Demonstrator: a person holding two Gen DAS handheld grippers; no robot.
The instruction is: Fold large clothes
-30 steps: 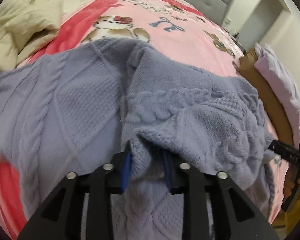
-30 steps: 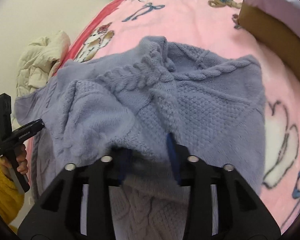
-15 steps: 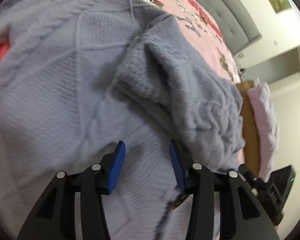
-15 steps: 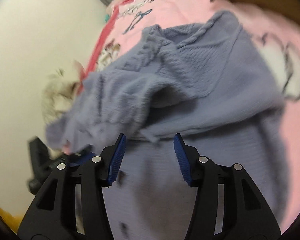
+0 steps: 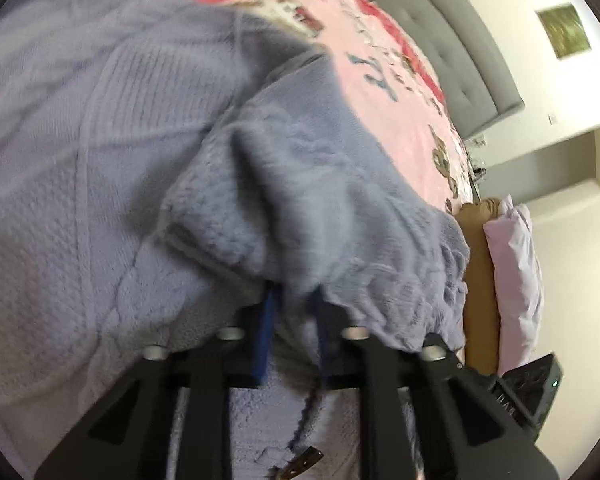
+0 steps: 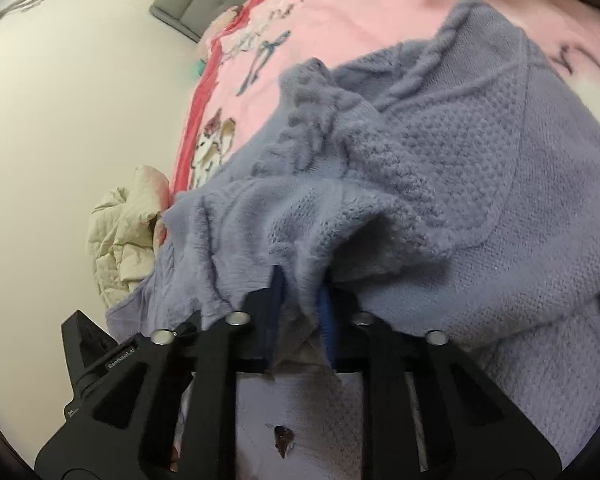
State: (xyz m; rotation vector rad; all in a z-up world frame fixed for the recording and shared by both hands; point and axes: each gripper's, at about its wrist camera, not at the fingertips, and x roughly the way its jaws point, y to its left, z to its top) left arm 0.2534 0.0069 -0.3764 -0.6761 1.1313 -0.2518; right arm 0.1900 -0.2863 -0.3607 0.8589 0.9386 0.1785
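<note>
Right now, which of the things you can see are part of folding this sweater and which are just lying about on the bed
Part of the job:
- lavender knit sweater
- left gripper, shut on a fold of it
- right gripper, shut on another fold

Just lying about:
- pink cartoon blanket beneath the sweater
- cream quilted garment
- brown cushion
- pale lilac pillow

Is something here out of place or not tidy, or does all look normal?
The sweater is not flat: its folded-over part bunches into a thick, uneven ridge where the left gripper and right gripper pinch it. A crumpled beige quilt hangs at the bed's edge. I see no damage or spill.
</note>
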